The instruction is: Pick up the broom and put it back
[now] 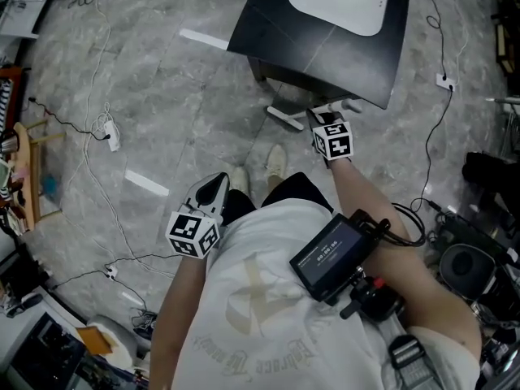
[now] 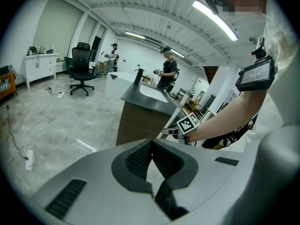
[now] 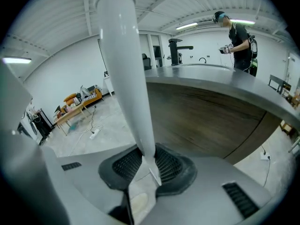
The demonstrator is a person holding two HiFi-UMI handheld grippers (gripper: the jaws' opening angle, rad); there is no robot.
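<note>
The broom shows as a white pole (image 3: 126, 69) rising steeply between the jaws in the right gripper view. My right gripper (image 3: 147, 156) is shut on this handle, its dark ribbed pads pressed against both sides. In the left gripper view the same pole (image 2: 180, 109) slants up beside the dark counter (image 2: 140, 111), with the right gripper's marker cube at its lower part. From the head view my right gripper (image 1: 327, 119) is at the counter's near edge (image 1: 325, 80). My left gripper (image 1: 213, 187) hangs by my left leg, its jaws (image 2: 151, 144) shut and empty. The broom's head is hidden.
The black counter holds a white sink (image 1: 337, 2). Cables and power strips (image 1: 111, 132) trail over the grey floor at left, near a wooden bench (image 1: 32, 169). Dark equipment (image 1: 479, 266) crowds the right side. An office chair (image 2: 80, 74) and people (image 2: 166, 74) stand farther off.
</note>
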